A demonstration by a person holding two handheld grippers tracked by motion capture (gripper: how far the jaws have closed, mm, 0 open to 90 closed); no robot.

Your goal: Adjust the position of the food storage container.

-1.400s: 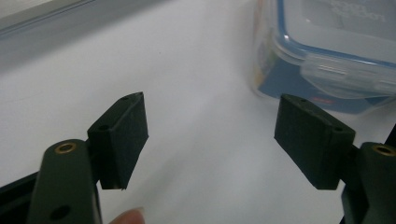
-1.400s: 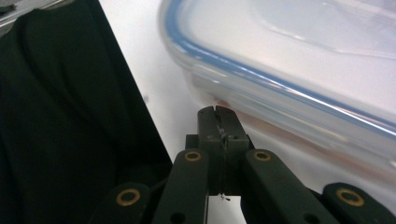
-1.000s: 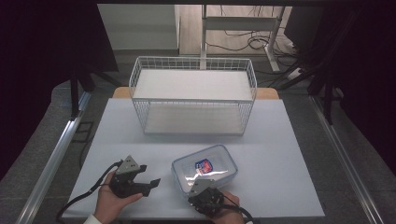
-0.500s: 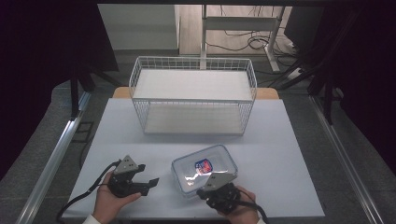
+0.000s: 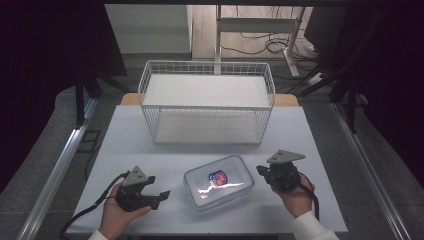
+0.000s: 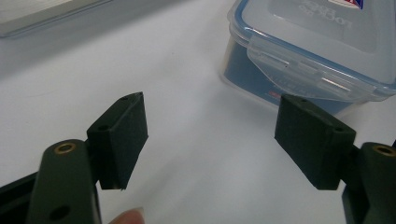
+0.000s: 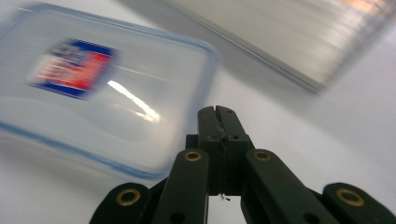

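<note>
A lidded box (image 5: 218,181) lies on the desk (image 5: 300,135) between the grippers, left gripper (image 5: 159,195) with fingers spread wide, right gripper (image 5: 261,170) clenched on nothing.

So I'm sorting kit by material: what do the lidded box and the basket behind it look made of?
The lidded box looks like clear glossy plastic: the table shows through it, its lid carries a bright glare, and blue-edged snap latches are moulded into the rim. The basket looks like thin metal wire with a white coating, judging by its fine open grid, though the coating is a guess.
</note>
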